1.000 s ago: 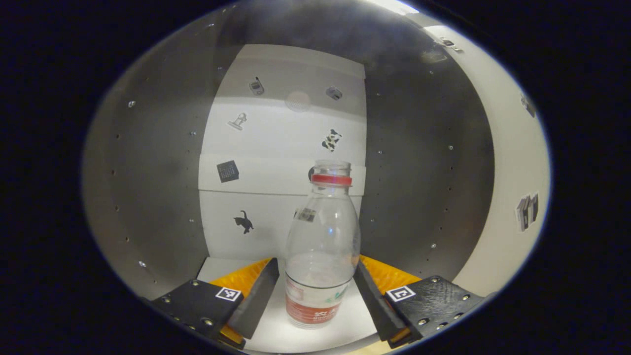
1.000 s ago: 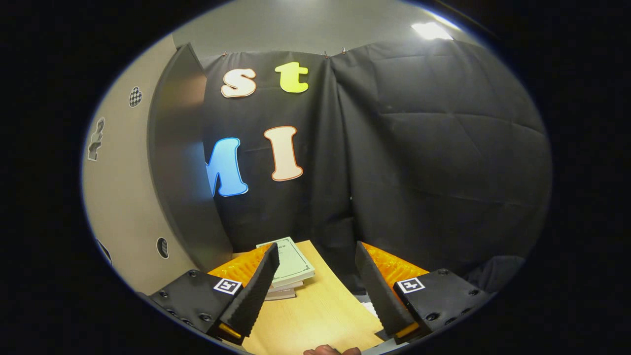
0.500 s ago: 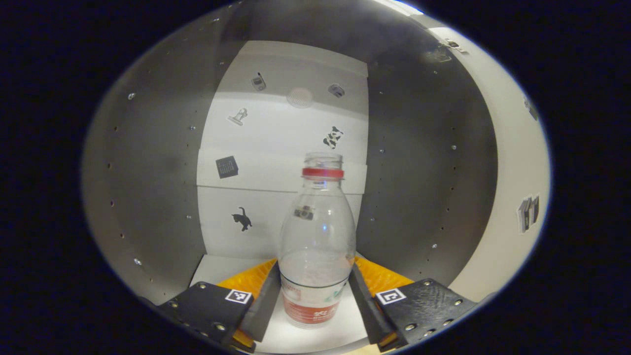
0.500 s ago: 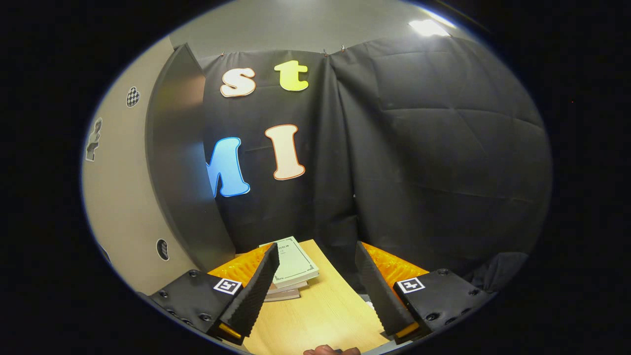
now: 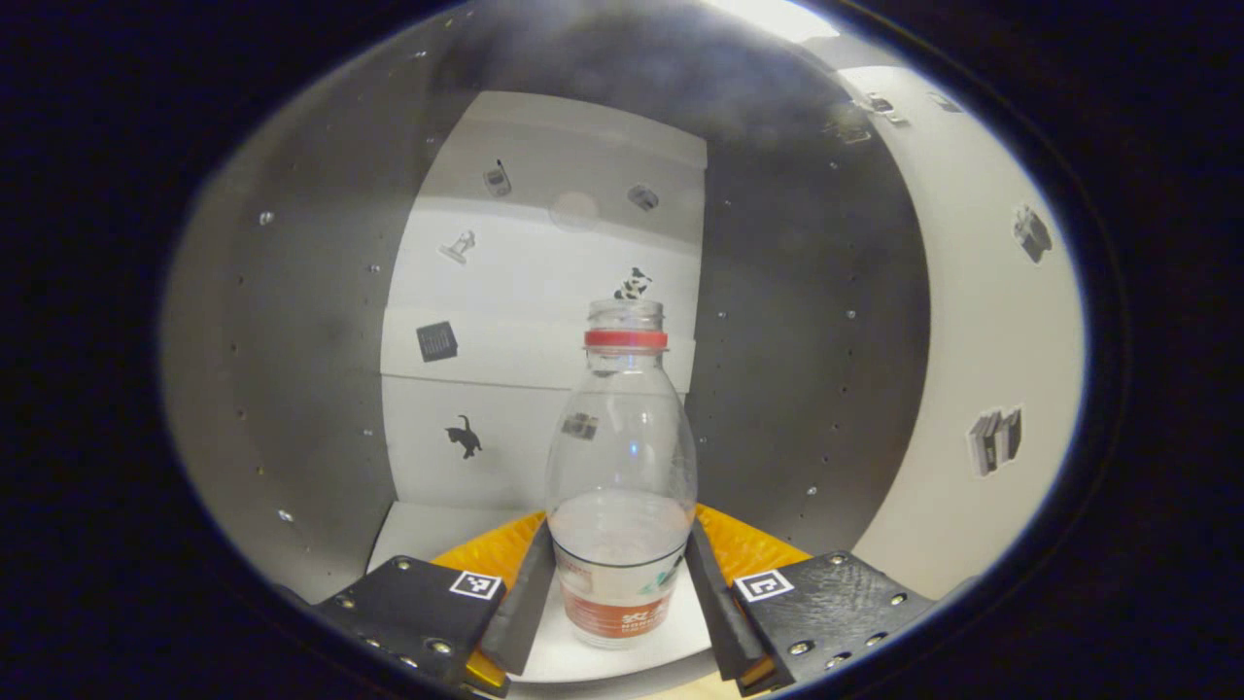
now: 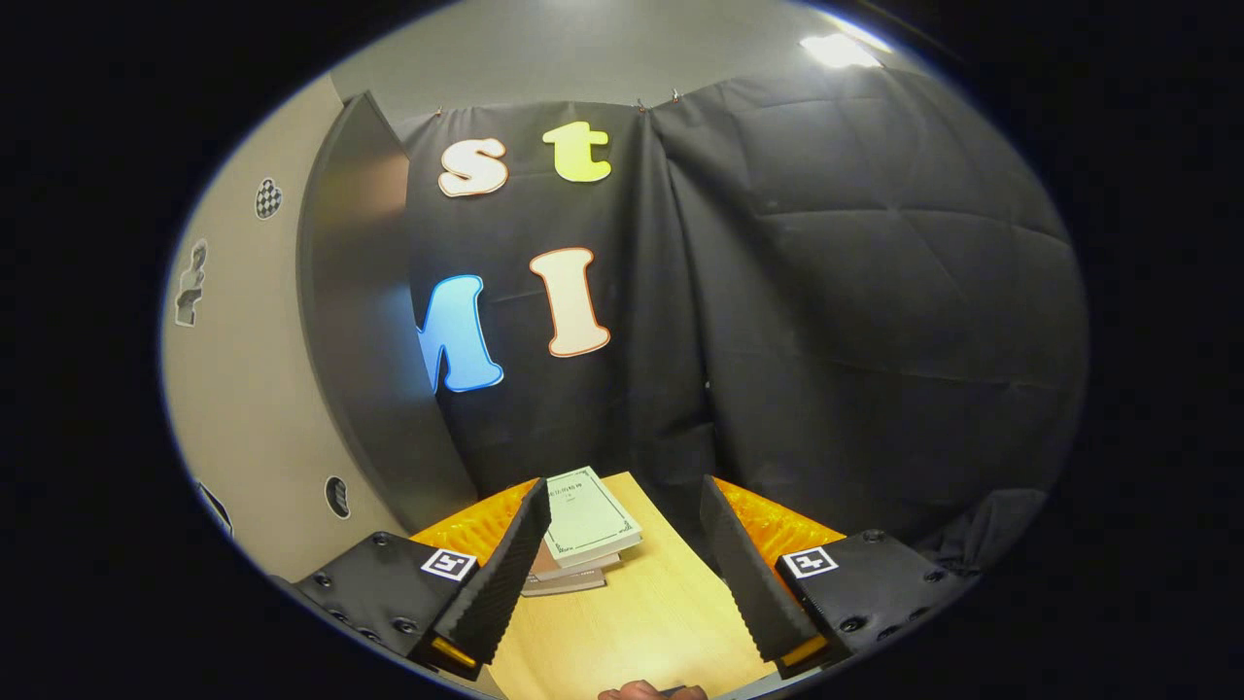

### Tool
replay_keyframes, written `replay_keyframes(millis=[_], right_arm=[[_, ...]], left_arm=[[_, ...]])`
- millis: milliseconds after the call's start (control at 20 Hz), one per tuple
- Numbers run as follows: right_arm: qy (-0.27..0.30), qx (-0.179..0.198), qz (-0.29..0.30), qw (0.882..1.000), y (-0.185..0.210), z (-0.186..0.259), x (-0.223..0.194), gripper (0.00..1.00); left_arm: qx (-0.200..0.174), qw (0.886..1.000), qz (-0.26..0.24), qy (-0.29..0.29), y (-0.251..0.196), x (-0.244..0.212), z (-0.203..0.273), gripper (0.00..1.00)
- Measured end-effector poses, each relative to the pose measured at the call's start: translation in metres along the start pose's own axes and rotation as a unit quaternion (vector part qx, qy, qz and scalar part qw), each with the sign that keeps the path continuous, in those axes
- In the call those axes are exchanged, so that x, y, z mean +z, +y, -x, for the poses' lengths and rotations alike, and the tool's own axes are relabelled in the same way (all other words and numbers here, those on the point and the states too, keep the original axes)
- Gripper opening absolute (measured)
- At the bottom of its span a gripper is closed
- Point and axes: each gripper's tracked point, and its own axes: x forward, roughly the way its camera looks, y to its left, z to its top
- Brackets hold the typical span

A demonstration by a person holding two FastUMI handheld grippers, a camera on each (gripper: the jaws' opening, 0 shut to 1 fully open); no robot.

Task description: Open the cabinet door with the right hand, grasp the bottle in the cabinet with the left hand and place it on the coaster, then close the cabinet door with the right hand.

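Observation:
A clear bottle [image 5: 622, 457] with a red neck ring and a red label stands upright on the white cabinet shelf [image 5: 418, 530]. My left gripper [image 5: 618, 533] is shut on it, with both fingers pressed against its lower body. The beige, stickered cabinet door [image 5: 982, 321] stands open on the right of the left gripper view. In the right gripper view the same door [image 6: 243, 389] rises at the left. My right gripper [image 6: 623, 483] hangs open over the wooden table [image 6: 632, 622] with nothing between its fingers.
Grey cabinet side walls [image 5: 301, 369] close in on both sides of the bottle, and a white stickered back panel [image 5: 544, 262] stands behind it. The cabinet's grey outer side [image 6: 360, 321] is beyond the door. A stack of books [image 6: 588, 525] lies on the table.
The left gripper's fingers closed from a wide gap onto the bottle's lower body. The right gripper stayed open and shifted only slightly.

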Motion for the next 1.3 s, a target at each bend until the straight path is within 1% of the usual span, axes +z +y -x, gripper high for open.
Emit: replay_keyframes(millis=[50, 100, 150, 200, 250, 300, 400, 450, 500, 650, 750, 800, 850, 900, 950, 1000, 1050, 1100, 1150, 1200, 1250, 1300], right_arm=[[-0.001, 0.001, 0.0, 1.0, 0.001, 0.003, -0.002, 0.98], [-0.002, 0.003, -0.001, 1.0, 0.003, 0.006, -0.002, 0.98], [-0.002, 0.004, -0.002, 1.0, 0.004, 0.01, -0.004, 0.98], [-0.001, 0.004, -0.005, 1.0, 0.004, 0.012, -0.005, 0.98], [-0.001, 0.005, -0.008, 1.0, 0.006, 0.016, -0.006, 0.98], [-0.002, 0.007, -0.011, 1.0, 0.008, 0.02, -0.006, 0.98], [-0.007, 0.009, -0.013, 1.0, 0.012, 0.028, -0.005, 0.98], [-0.009, 0.009, -0.012, 1.0, 0.012, 0.031, -0.005, 0.98], [-0.01, 0.009, -0.01, 1.0, 0.013, 0.035, -0.005, 0.98], [-0.013, 0.007, -0.003, 1.0, 0.014, 0.046, -0.006, 0.98], [-0.014, 0.01, -0.006, 1.0, 0.019, 0.053, -0.005, 0.98], [-0.016, 0.012, -0.011, 1.0, 0.021, 0.057, -0.005, 0.98], [-0.017, 0.014, -0.016, 1.0, 0.023, 0.061, -0.005, 0.93], [-0.019, 0.015, -0.019, 1.0, 0.025, 0.066, -0.007, 0.98], [-0.02, 0.016, -0.019, 0.999, 0.026, 0.069, -0.007, 0.98], [-0.02, 0.019, -0.017, 0.999, 0.028, 0.073, -0.009, 0.98], [-0.021, 0.021, -0.015, 0.999, 0.03, 0.077, -0.013, 0.98], [-0.021, 0.018, -0.011, 1.0, 0.029, 0.081, -0.015, 0.93], [-0.022, 0.016, -0.01, 1.0, 0.027, 0.085, -0.018, 0.98], [-0.022, 0.015, -0.012, 1.0, 0.028, 0.089, -0.021, 0.98], [-0.022, 0.018, -0.019, 0.999, 0.032, 0.092, -0.024, 0.98], [-0.023, 0.022, -0.026, 0.999, 0.035, 0.096, -0.025, 0.98]], left_arm=[[-0.001, 1.0, -0.004, -0.004, -0.002, 0.005, 0.008, 0.69], [-0.003, 1.0, -0.006, -0.008, -0.003, 0.01, 0.017, 0.72], [-0.005, 1.0, -0.007, -0.012, -0.003, 0.014, 0.027, 0.7], [-0.007, 1.0, -0.008, -0.016, -0.004, 0.018, 0.039, 0.72], [-0.01, 1.0, -0.008, -0.02, -0.005, 0.022, 0.052, 0.72], [-0.011, 1.0, -0.01, -0.024, -0.004, 0.027, 0.065, 0.7], [-0.011, 0.999, -0.019, -0.029, -0.002, 0.032, 0.094, 0.73], [-0.009, 0.999, -0.026, -0.031, 0.002, 0.034, 0.109, 0.71], [-0.004, 0.999, -0.032, -0.033, 0.005, 0.036, 0.125, 0.7], [0.017, 0.999, -0.04, -0.03, 0.021, 0.03, 0.172, 0.69], [0.043, 0.998, -0.045, -0.028, 0.043, 0.022, 0.203, 0.69], [0.055, 0.997, -0.047, -0.026, 0.053, 0.016, 0.217, 0.69], [0.067, 0.996, -0.047, -0.022, 0.064, 0.008, 0.232, 0.69], [0.077, 0.996, -0.047, -0.02, 0.073, 0.0, 0.245, 0.69], [0.088, 0.995, -0.044, -0.017, 0.084, -0.01, 0.258, 0.72], [0.097, 0.994, -0.04, -0.018, 0.093, -0.021, 0.272, 0.69], [0.107, 0.994, -0.035, -0.017, 0.102, -0.033, 0.286, 0.69], [0.115, 0.993, -0.032, -0.019, 0.111, -0.046, 0.3, 0.69], [0.127, 0.991, -0.03, -0.019, 0.12, -0.058, 0.311, 0.71], [0.136, 0.99, -0.029, -0.018, 0.128, -0.072, 0.324, 0.74], [0.145, 0.989, -0.029, -0.016, 0.14, -0.091, 0.335, 0.69], [0.151, 0.988, -0.035, -0.016, 0.149, -0.106, 0.347, 0.75]])
